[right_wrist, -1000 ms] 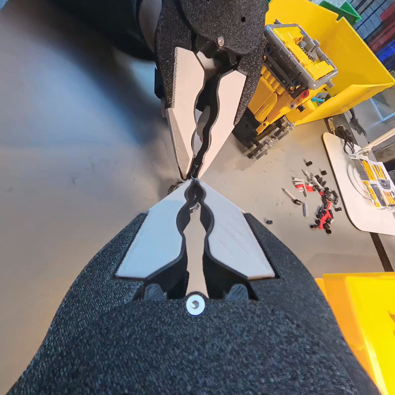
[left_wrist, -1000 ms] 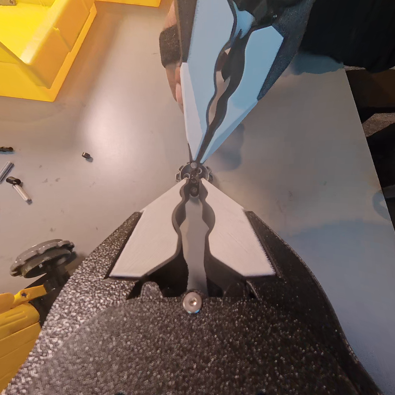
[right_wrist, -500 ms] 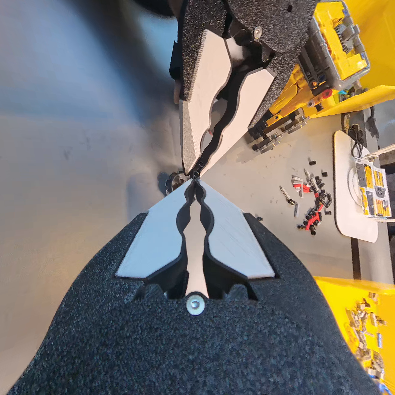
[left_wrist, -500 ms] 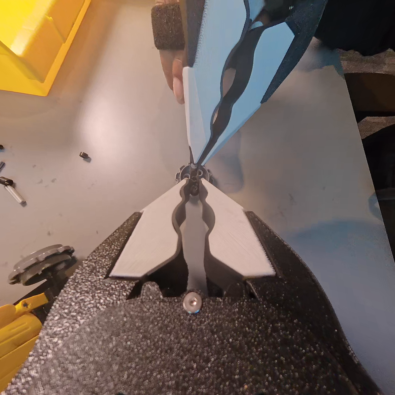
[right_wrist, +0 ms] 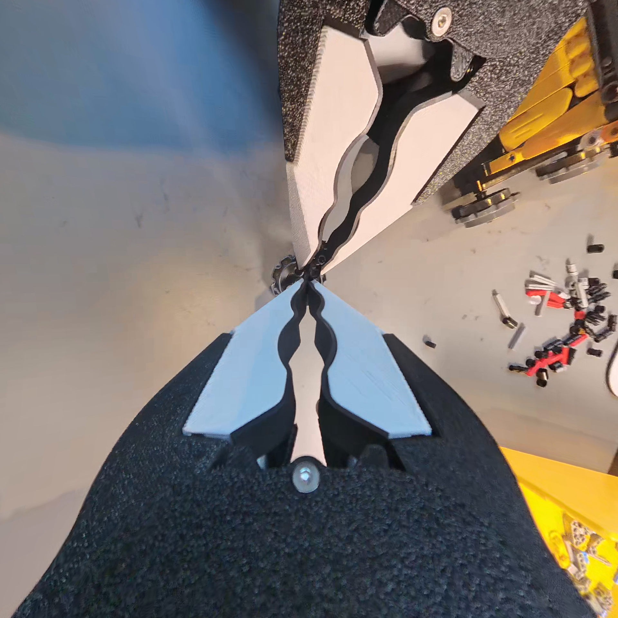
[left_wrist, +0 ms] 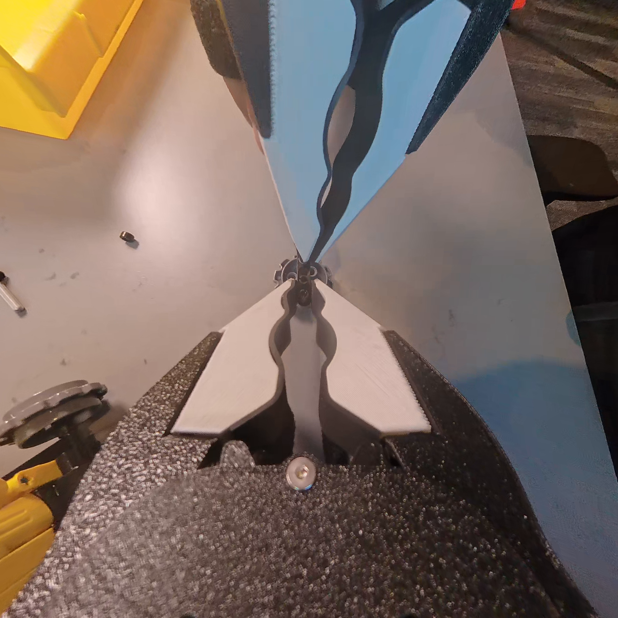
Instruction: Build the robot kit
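- Grey and matt is the table top (left_wrist: 140, 187), and on it the two grippers are met tip to tip over one small part.
- The left gripper (left_wrist: 303, 284), with pale grey fingers in a black grainy body, is seen from behind in the left wrist view; its jaws are almost closed, and a small black plastic piece with round holes (left_wrist: 304, 288) is pinched between the tips.
- The right gripper (right_wrist: 306, 284) is seen in the right wrist view with its jaws drawn nearly together at the tips; the same small black piece (right_wrist: 317, 262) is at its tips, but whether it is gripped or only touched cannot be told.
- In each view the other gripper is shown coming down from the top edge, so that the four fingertips are gathered at one point.
- A small dark grey toothed wheel (right_wrist: 283, 274) is found directly at the tips, just behind them; it is partly hidden, and it cannot be told if it lies on the table or is joined to the black piece.
- A yellow and black toy vehicle of building bricks, with grey track wheels (right_wrist: 485, 207), is placed behind the left gripper.
- A loose heap of small black, red and grey pins and connectors (right_wrist: 568, 321) is spread on the table at the right of the right wrist view, well apart from the tips.
- A yellow plastic bin (left_wrist: 43, 60) is seen at the upper left of the left wrist view, and a single black bushing (left_wrist: 128, 236) lies alone on the table near it.
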`<state>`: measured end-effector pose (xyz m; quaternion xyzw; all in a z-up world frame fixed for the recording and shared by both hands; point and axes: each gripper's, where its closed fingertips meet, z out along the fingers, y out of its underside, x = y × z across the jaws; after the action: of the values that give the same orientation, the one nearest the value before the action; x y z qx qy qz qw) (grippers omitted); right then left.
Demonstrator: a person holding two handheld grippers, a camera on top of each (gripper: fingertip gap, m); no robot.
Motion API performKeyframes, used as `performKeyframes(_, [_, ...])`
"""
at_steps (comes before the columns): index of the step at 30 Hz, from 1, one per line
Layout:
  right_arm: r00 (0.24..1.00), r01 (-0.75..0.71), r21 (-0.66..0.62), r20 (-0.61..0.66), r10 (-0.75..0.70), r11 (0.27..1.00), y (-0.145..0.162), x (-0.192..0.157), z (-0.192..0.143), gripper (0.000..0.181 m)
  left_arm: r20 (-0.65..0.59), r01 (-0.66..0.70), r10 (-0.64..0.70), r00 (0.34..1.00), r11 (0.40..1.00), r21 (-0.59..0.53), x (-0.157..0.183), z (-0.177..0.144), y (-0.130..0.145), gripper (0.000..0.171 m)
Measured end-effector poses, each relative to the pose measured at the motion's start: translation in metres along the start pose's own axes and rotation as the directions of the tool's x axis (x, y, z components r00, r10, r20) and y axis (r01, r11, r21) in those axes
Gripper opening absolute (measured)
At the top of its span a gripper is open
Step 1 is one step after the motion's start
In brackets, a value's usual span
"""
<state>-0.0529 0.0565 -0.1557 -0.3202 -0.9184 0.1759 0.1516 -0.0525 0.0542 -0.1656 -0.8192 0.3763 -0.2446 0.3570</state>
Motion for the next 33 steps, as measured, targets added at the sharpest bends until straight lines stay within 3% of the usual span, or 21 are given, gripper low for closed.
performKeyframes(20, [0.973,-0.127,-0.089,0.183,0.141,0.988,0.0007,0.0014,0.0005,0.0,-0.022,0.037,-0.037,0.999,0.999,0.006,-0.0006,-0.0006,-0.0001,0.005])
performKeyframes(28, [0.957,-0.166,-0.105,0.223,0.186,0.981,0.0015,-0.003,0.0076,0.0,-0.017,0.026,-0.027,1.0,0.999,-0.024,0.0006,0.0045,0.0058,0.006])
performKeyframes(30, [0.976,-0.104,-0.087,0.185,0.119,0.991,0.0024,0.0018,0.0079,0.0,0.02,0.02,-0.02,1.0,1.0,-0.016,-0.004,0.0028,0.0054,0.005])
performKeyframes(33, [0.974,-0.13,-0.063,0.181,0.14,0.989,0.0019,0.0031,0.0082,0.0,0.008,0.035,-0.035,0.999,0.999,-0.007,-0.0042,0.0027,0.006,0.005])
